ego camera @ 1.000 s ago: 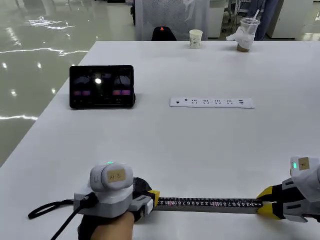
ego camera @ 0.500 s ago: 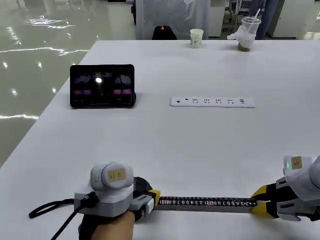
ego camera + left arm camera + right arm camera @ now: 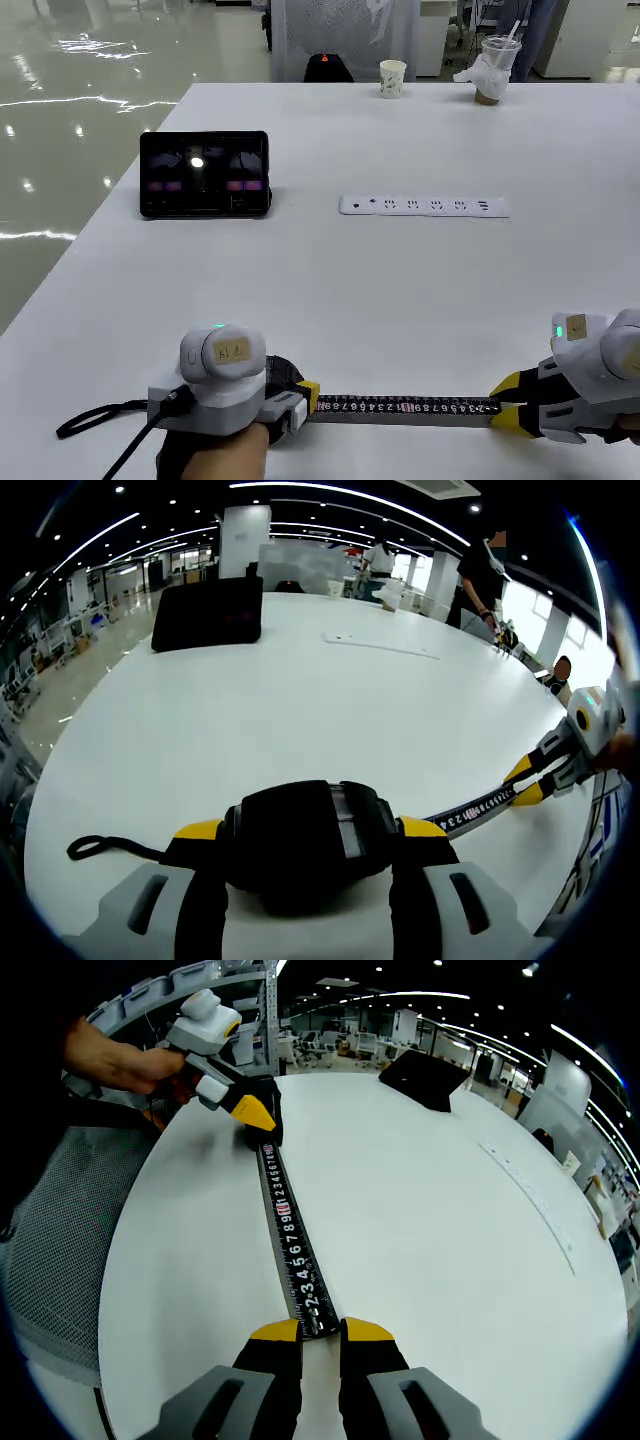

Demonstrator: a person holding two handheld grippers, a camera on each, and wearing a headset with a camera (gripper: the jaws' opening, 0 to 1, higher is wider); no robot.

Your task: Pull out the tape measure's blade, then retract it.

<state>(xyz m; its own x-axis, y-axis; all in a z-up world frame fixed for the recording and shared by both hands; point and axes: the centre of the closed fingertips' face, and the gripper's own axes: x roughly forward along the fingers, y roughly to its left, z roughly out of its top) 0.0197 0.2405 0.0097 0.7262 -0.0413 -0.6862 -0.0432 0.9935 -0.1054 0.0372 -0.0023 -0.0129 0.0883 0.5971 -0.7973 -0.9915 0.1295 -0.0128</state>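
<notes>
White table (image 3: 400,290) seen from the head view, with the tape measure case (image 3: 305,835) at its near edge, on the person's left; the black case sits between the yellow-tipped jaws of the left gripper (image 3: 300,395), which press against its two sides and clamp it, as the left gripper view shows from just behind; a hand (image 3: 120,1060) holds that gripper from below and behind; a dark wrist strap (image 3: 95,417) trails from the case over the tabletop toward the left edge; the blade (image 3: 400,407) is drawn out of the case and runs low along the near edge of the table to the right, its numbered face turned up; the far end of the blade lies between the jaws of the right gripper (image 3: 320,1332), whose yellow tips stand close together and pinch the blade's tip from both sides, as the right gripper view shows; the two grippers are well apart, joined by the straight span of blade; farther back on the table, a dark tablet (image 3: 204,173) stands propped at the left; a white power strip (image 3: 423,206) lies flat near the middle; a paper cup (image 3: 392,77) and a plastic cup (image 3: 492,65) with a straw stand at the far edge.
</notes>
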